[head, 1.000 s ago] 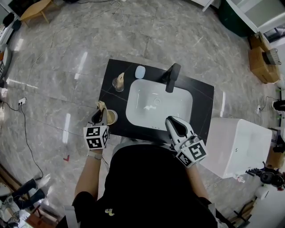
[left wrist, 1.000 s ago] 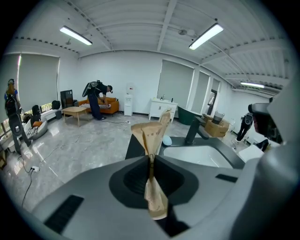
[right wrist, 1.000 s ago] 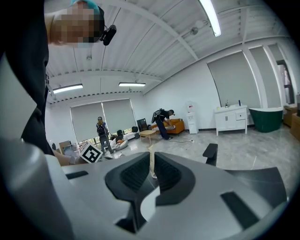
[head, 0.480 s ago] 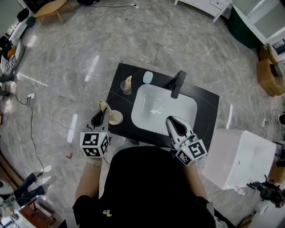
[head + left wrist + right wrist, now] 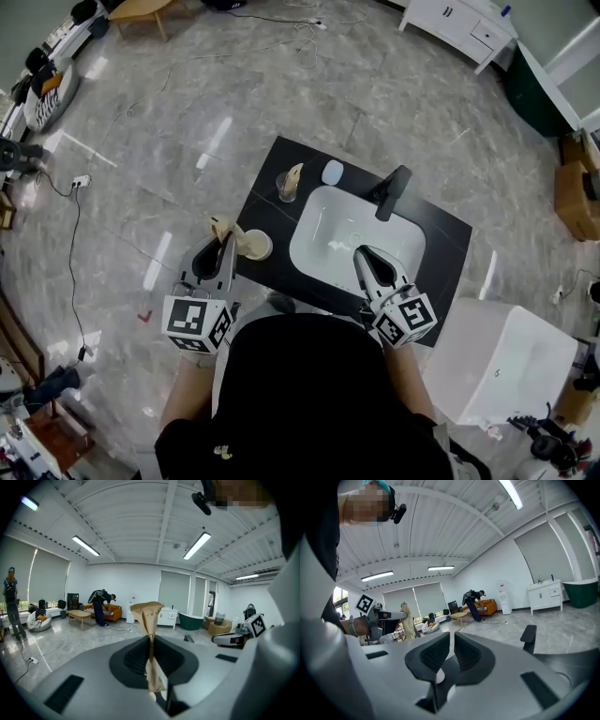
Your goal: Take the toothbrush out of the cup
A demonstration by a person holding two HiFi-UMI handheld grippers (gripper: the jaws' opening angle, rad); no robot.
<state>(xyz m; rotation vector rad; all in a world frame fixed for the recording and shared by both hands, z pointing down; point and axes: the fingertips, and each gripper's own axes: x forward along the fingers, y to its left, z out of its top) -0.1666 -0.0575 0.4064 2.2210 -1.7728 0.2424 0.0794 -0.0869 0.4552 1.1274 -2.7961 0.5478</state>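
Grey marble-look floor all round, w/ a black rectangular countertop (image 5: 262,211) in the middle carrying a white rounded sink basin (image 5: 328,230) & a black faucet (image 5: 392,192). We stand at its near edge in a black top. Our left gripper (image 5: 227,247) is clamped on the brown-paper-wrapped toothbrush (image 5: 221,229). The left gripper view shows the jaws pinching the wrapper approx mid-length, the paper end fanning above them & the rest hanging below. Head view puts the toothbrush just left of the round tan cup (image 5: 255,246), which sits near the counter's front-left corner; seen from above, the brush is clear of the cup's mouth. Our right gripper (image 5: 362,255) hangs over the sink's near rim, jaws together, nothing btwn them. Back-left on the counter is a clear glass tumbler (image 5: 284,187) w/ a second paper-wrapped item (image 5: 293,174) standing in it, & a pale oval object (image 5: 332,172) just beside. White boxy unit (image 5: 506,356) stands right of the counter. Far off in the gripper views, a person (image 5: 100,605) bends by an orange sofa (image 5: 112,614).
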